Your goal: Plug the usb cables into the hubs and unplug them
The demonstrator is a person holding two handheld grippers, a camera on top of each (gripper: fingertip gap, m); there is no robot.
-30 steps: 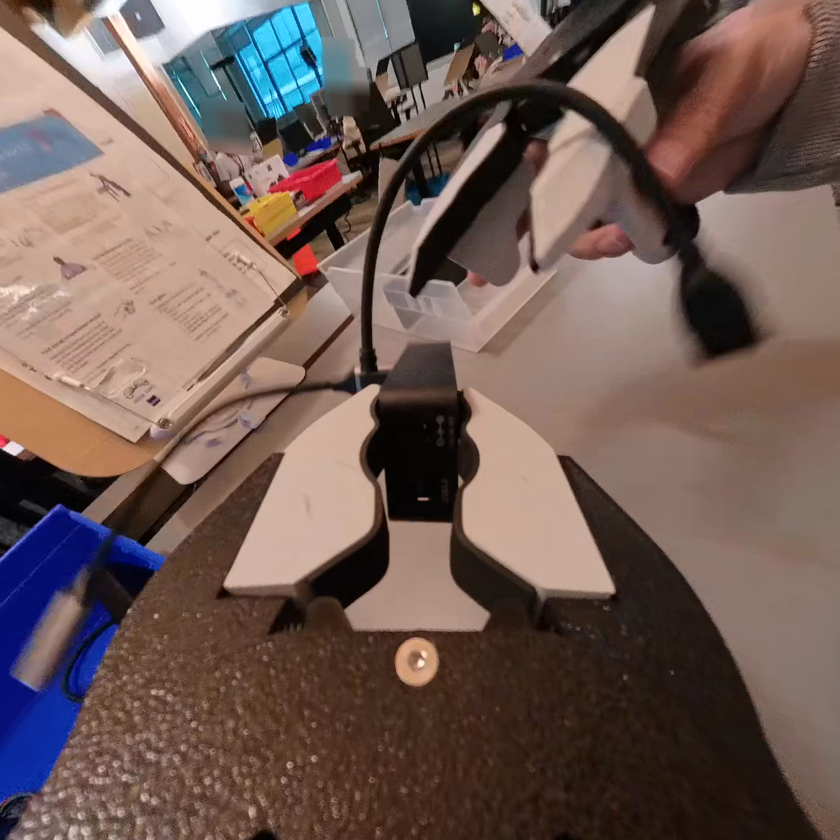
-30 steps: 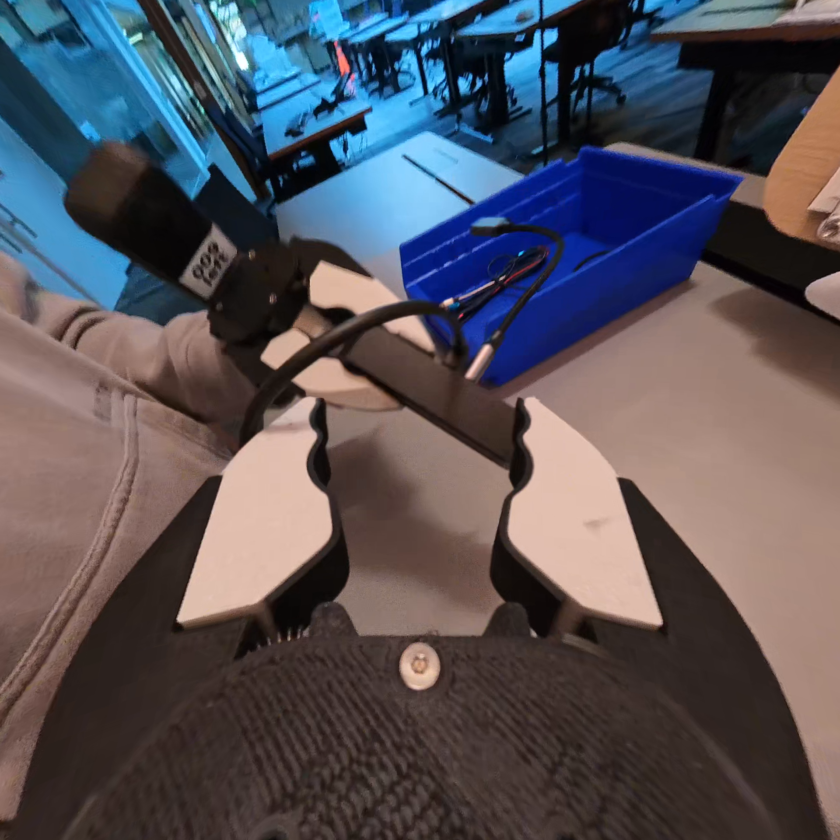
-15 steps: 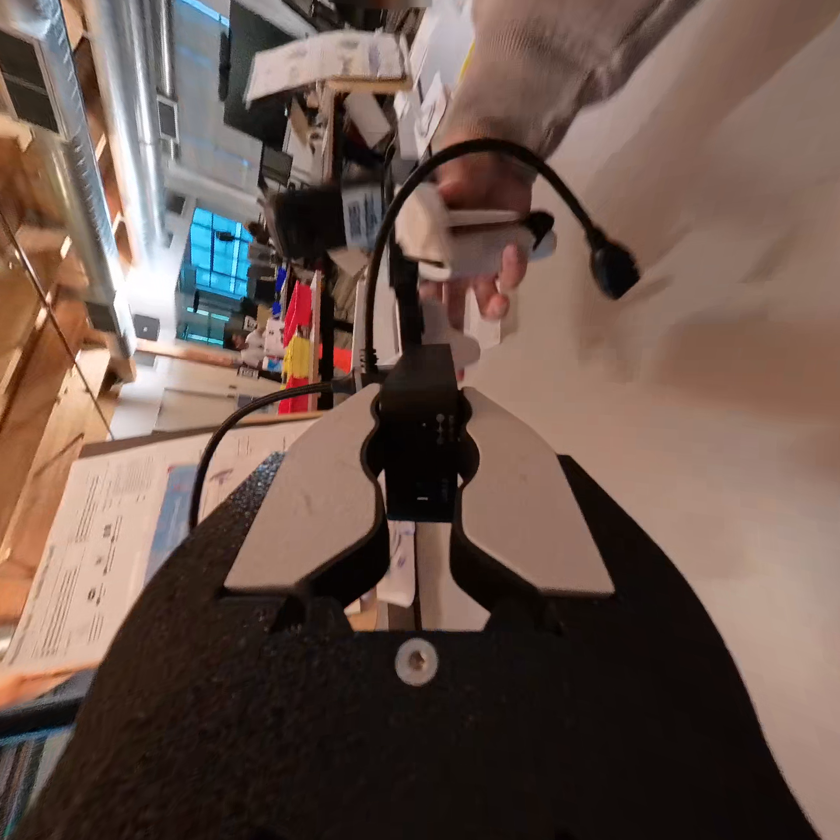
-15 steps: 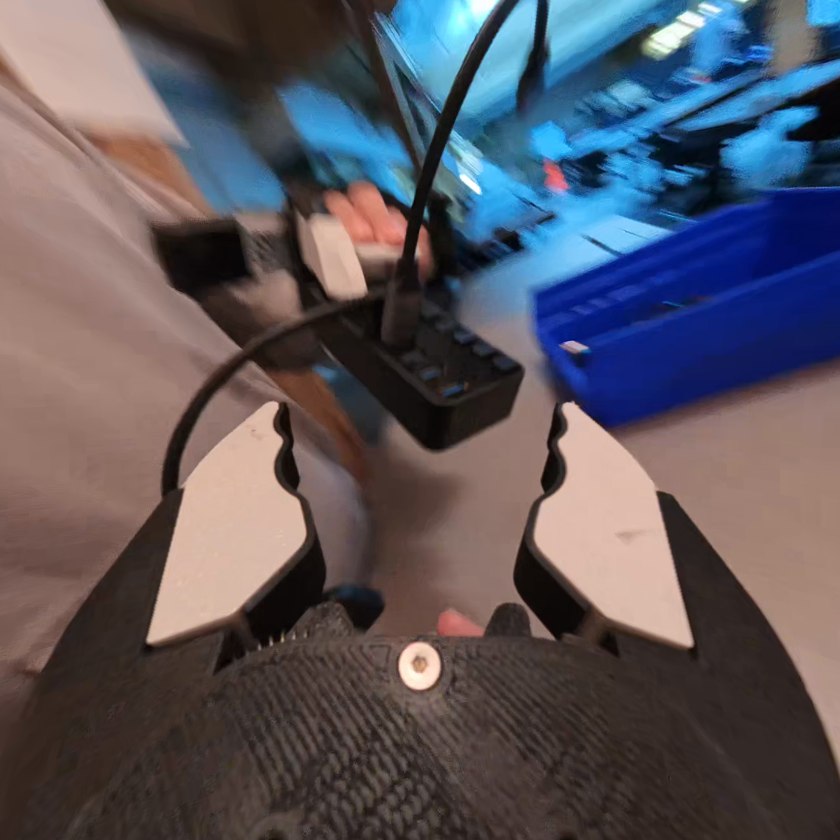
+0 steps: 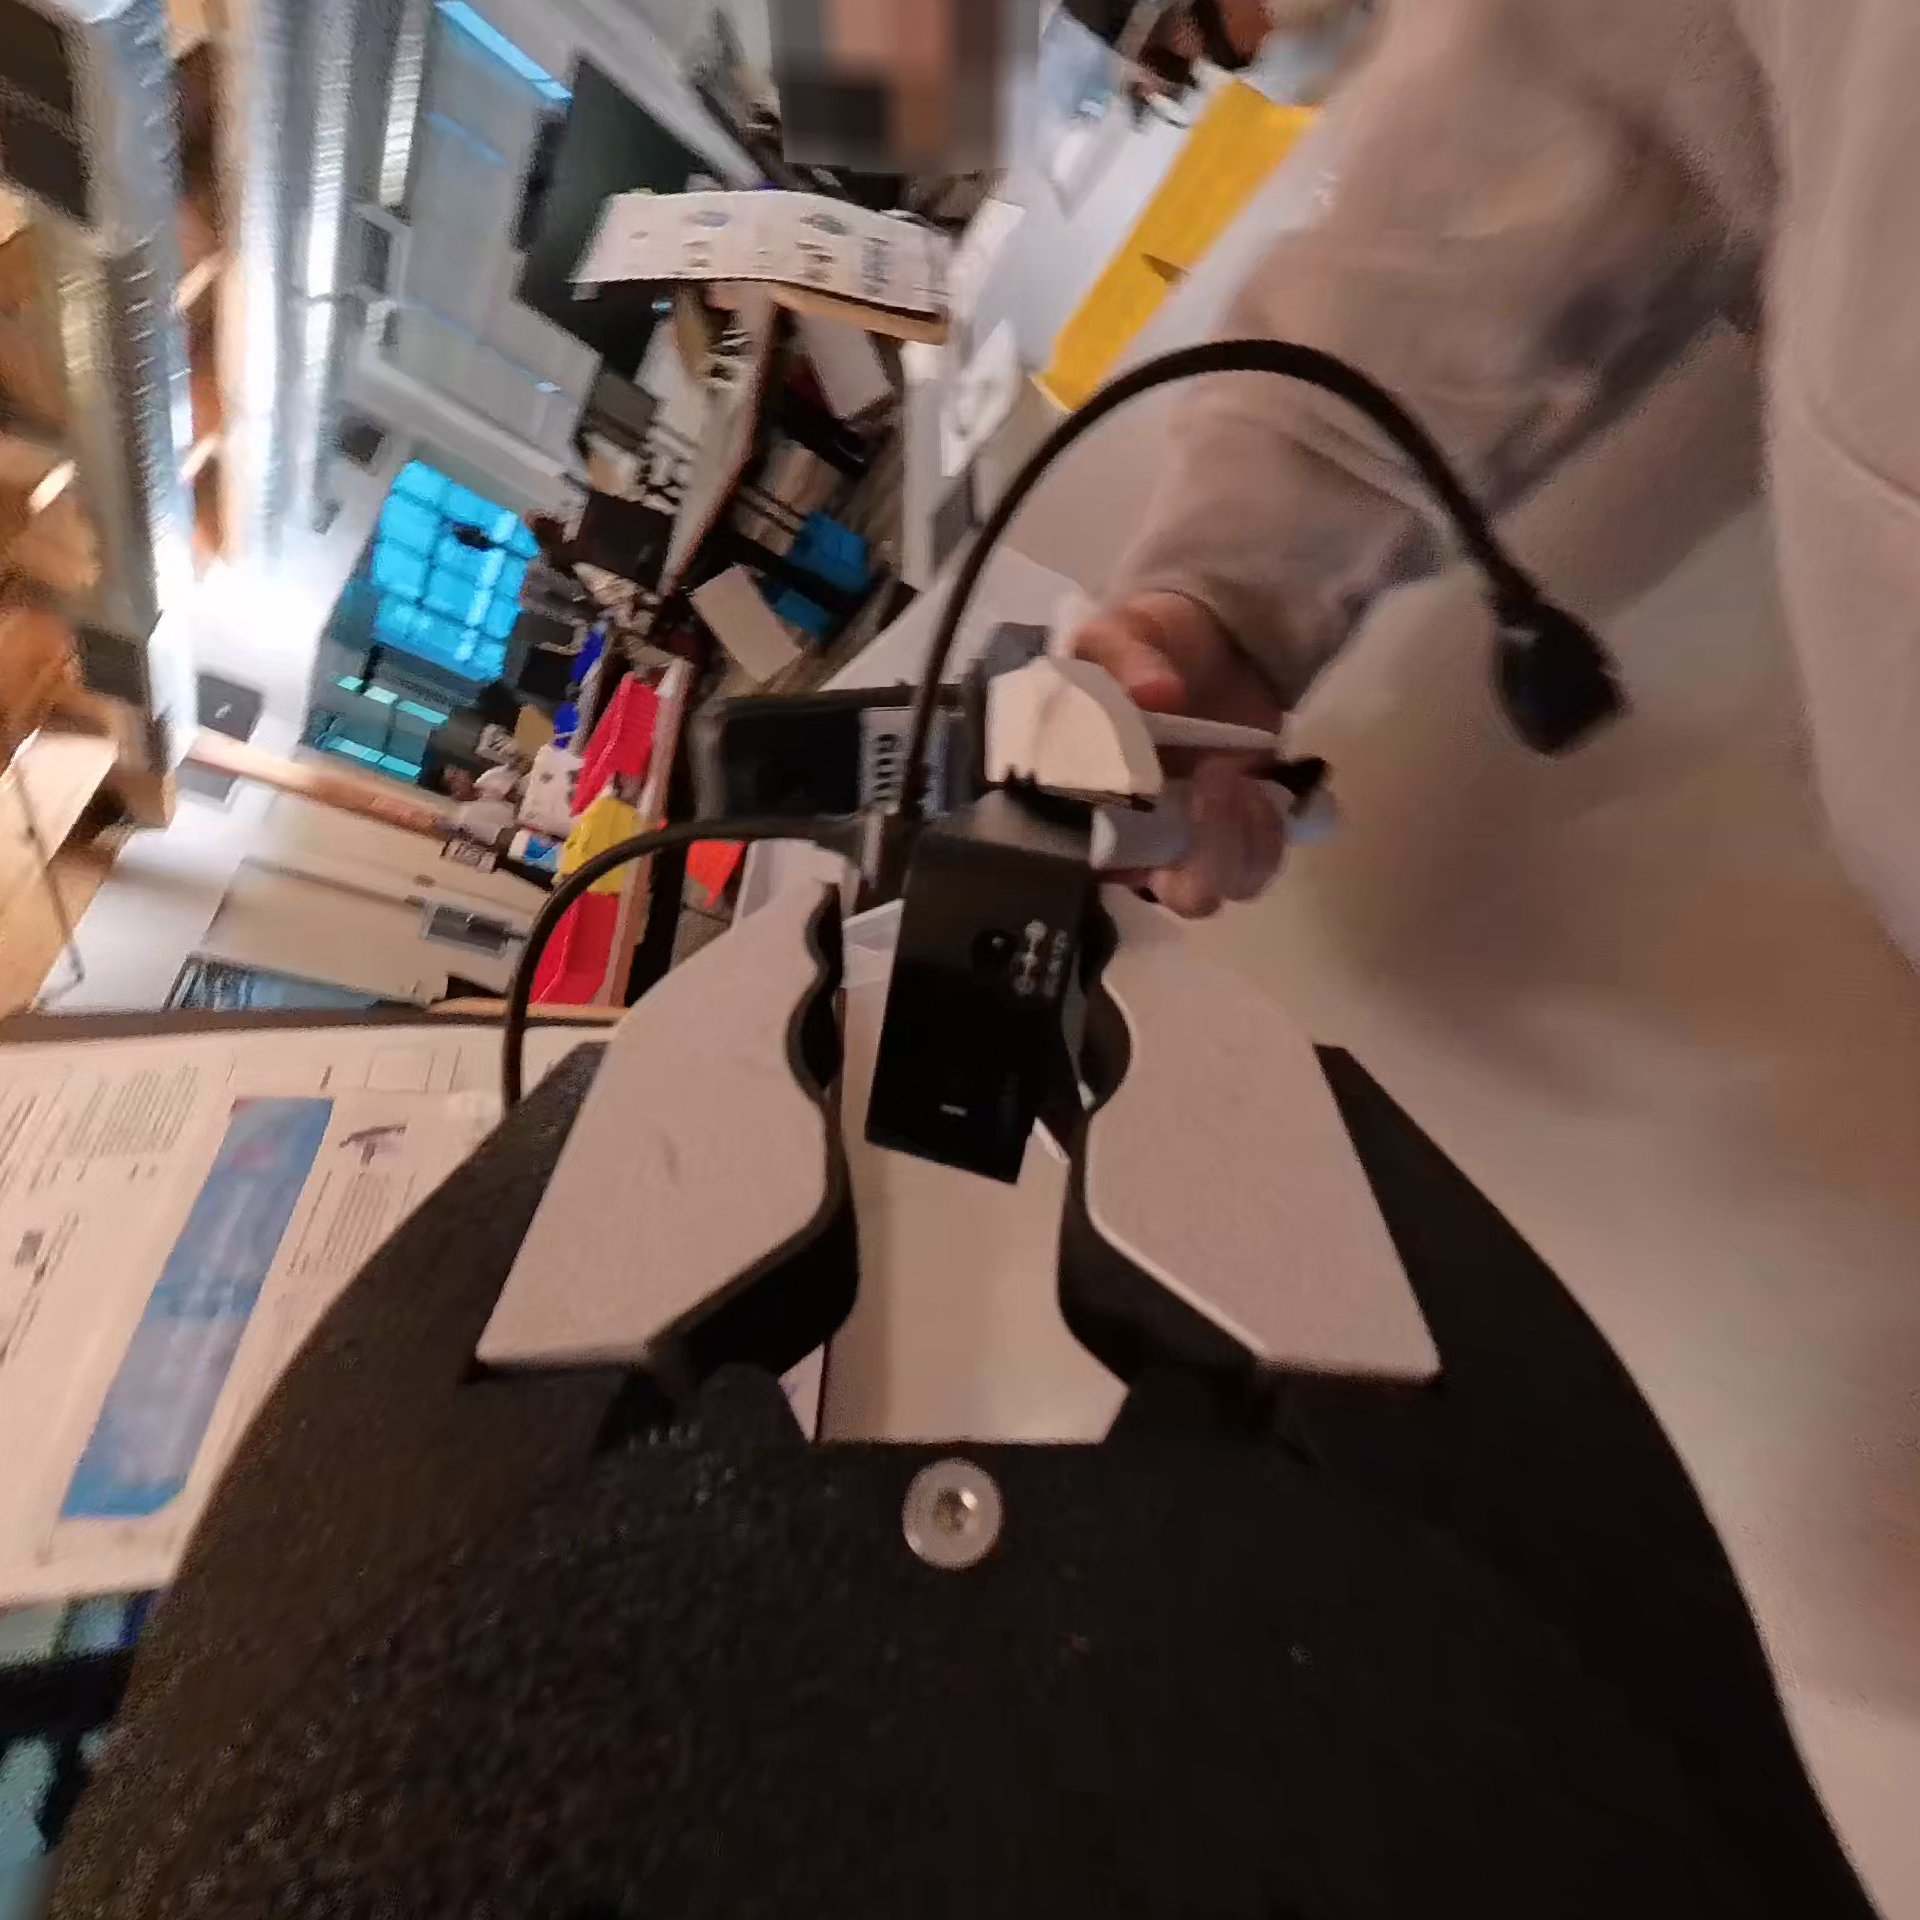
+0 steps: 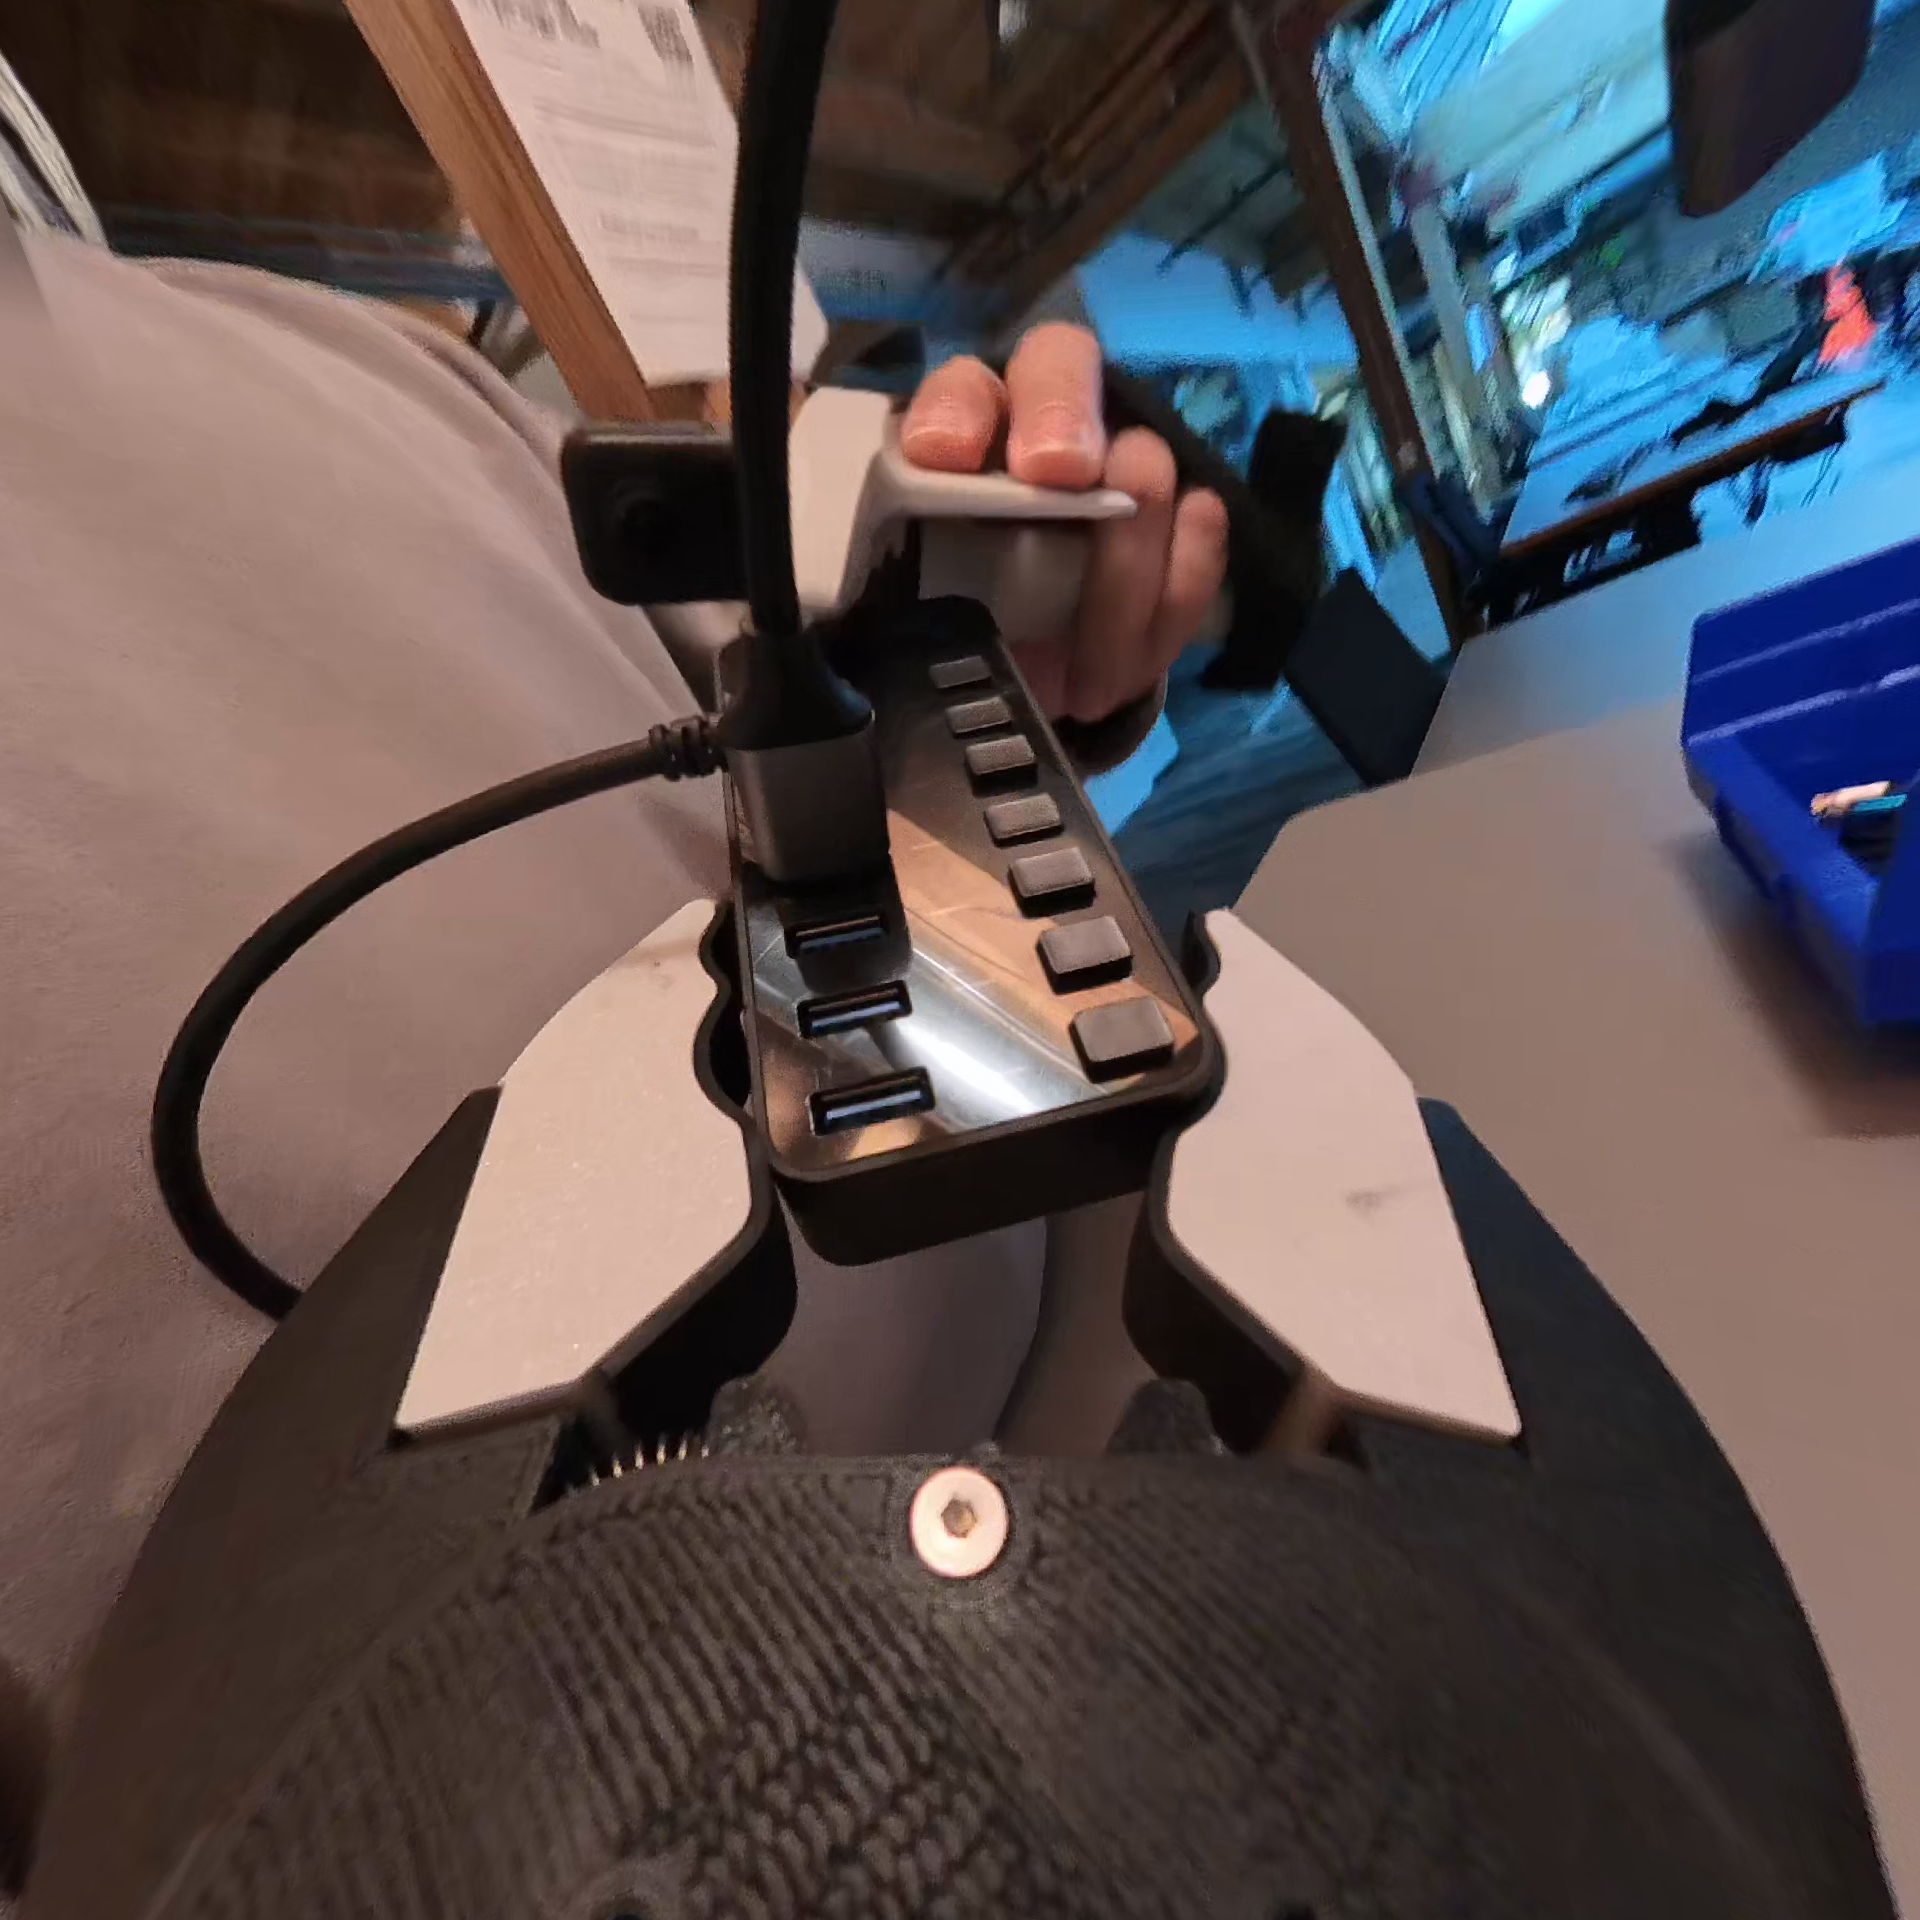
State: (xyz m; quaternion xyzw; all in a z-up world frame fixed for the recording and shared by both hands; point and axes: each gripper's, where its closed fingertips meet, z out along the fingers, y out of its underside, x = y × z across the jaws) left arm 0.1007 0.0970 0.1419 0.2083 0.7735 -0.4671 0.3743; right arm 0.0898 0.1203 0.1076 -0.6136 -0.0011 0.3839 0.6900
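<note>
A black USB hub [image 6: 966, 935] with a row of ports and buttons is held in the air between both grippers. My right gripper [image 6: 961, 935] is shut on its near end, with both pads against its sides. A black cable's grey plug [image 6: 800, 790] sits in one port. In the left wrist view the hub [image 5: 977, 997] stands tilted between the fingers of my left gripper [image 5: 961, 935], which is open, with a gap at the left pad. The cable [image 5: 1143, 395] arcs up, and its free end [image 5: 1553, 675] hangs in the air. The right gripper [image 5: 1070, 727] shows at the hub's far end.
A blue bin [image 6: 1818, 748] with small cable parts stands on the grey table [image 6: 1507, 987] at the right. The hub's own cord [image 6: 364, 883] loops to the left over the person's sleeve. A board with printed sheets [image 5: 156, 1247] lies at the left.
My left gripper, which was shut on the hub, has opened, and the hub has tilted in it. My right gripper opened wide, moved onto the hub's other end and closed on it.
</note>
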